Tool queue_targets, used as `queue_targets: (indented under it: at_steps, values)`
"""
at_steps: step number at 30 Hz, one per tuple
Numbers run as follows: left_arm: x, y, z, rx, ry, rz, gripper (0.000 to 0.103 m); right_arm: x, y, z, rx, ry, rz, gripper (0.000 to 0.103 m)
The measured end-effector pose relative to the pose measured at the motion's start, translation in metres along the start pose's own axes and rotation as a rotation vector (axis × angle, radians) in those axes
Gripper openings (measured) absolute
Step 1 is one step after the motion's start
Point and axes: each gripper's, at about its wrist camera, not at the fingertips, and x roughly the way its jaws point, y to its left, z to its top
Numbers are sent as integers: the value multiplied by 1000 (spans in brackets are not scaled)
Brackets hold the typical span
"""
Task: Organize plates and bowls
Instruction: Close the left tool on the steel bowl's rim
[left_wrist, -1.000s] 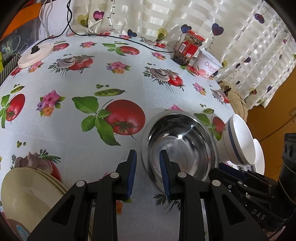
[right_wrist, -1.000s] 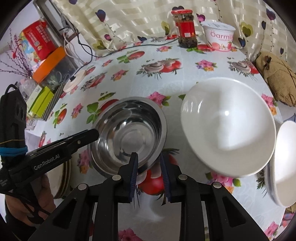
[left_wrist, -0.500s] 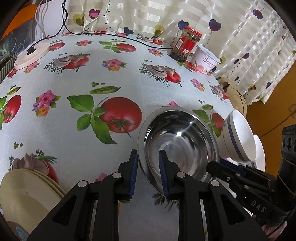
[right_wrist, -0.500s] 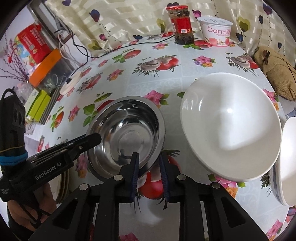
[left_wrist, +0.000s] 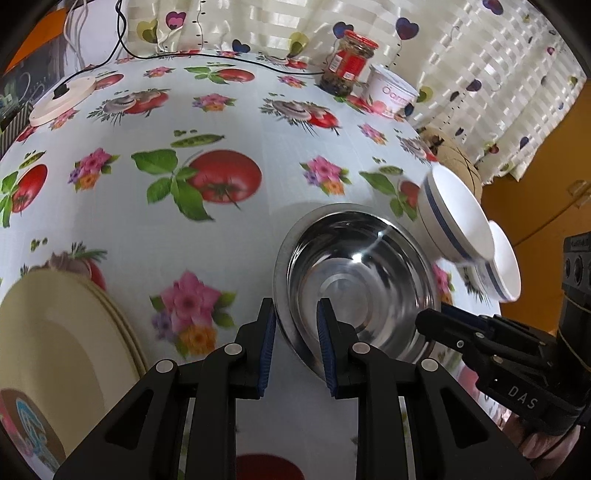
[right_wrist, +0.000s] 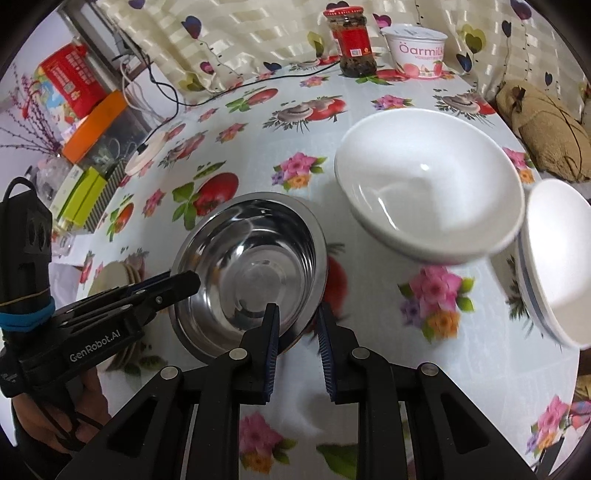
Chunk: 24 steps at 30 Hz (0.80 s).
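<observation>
A steel bowl (left_wrist: 358, 284) (right_wrist: 247, 273) is held between both grippers and is lifted above the flowered tablecloth. My left gripper (left_wrist: 295, 343) is shut on its left rim. My right gripper (right_wrist: 295, 339) is shut on its near right rim. A large white bowl (right_wrist: 428, 184) with a blue stripe (left_wrist: 454, 218) stands to the right. A second white bowl (right_wrist: 557, 258) (left_wrist: 504, 266) stands beyond it at the table's right edge. A stack of cream plates (left_wrist: 59, 343) (right_wrist: 114, 277) lies at the left.
A red-lidded jar (right_wrist: 351, 40) and a yogurt tub (right_wrist: 415, 48) stand at the back by the curtain. A round white disc (left_wrist: 62, 98) with a black cable lies at the back left. A brown sack (right_wrist: 543, 129) sits off the right edge.
Both grippers have lifted the steel bowl off the cloth and carried it toward me and rightward, nearer the white bowls. Both grips are unchanged.
</observation>
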Motion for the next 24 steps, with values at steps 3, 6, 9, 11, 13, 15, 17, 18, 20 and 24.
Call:
queue_targets:
  at_steps: [3,6,9,11,13,15,17,18,20,24]
  values:
    - [-3,-5,-10,12,8,-2,24,-6,0,-9,-3,1,-5,20]
    - [-6,-10,-19,24,15,-6,24,-12,-2,-18,-5,1,-14,20]
    - [-10,-15,-27,36,18,-8,24,-16,-4,-27,-6,4,-18,21]
    - [-12,-18,-32,43,21,-8,24,-18,-6,-31,-4,10,-17,21]
    - [-13,-20,-34,47,23,-11,24,-20,-7,-37,-7,13,-19,21]
    - [-14,-21,-36,51,24,-14,24,-22,-8,-40,-6,15,-18,21]
    - [-14,-22,-38,51,24,-18,24,-23,-9,-43,-6,17,-15,21]
    - [-14,-22,-38,51,24,-18,24,-23,-10,-44,-7,18,-13,21]
    - [-15,-23,-39,54,23,-22,24,-24,-11,-45,-6,18,-9,21]
    - [-18,-22,-40,51,9,-21,24,-25,-12,-46,-4,20,-11,24]
